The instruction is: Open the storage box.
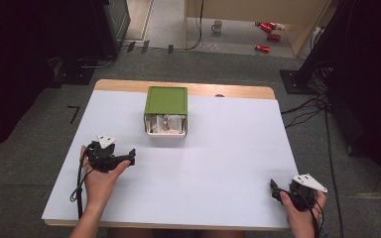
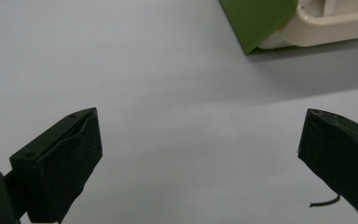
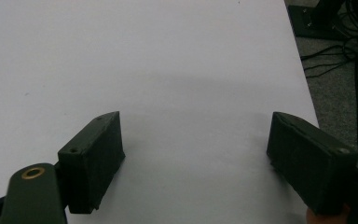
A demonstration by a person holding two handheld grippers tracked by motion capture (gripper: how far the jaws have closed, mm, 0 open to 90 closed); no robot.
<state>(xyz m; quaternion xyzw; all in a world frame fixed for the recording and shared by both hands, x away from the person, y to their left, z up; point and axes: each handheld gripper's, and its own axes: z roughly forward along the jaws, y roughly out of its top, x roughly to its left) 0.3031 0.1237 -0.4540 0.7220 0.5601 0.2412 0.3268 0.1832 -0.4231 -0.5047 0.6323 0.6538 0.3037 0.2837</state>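
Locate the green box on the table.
High view: the green box sits at the table's far middle, ahead of the left gripper.

Green-lidded cream box (image 1: 166, 116), lid raised, at the white table's (image 1: 228, 163) far centre.

Your wide white surface (image 1: 218, 168) with its pale wooden far edge carries one thing: a cream plastic box with a green lid (image 1: 166, 117), lying ahead and right of your left gripper (image 1: 124, 159), well apart.
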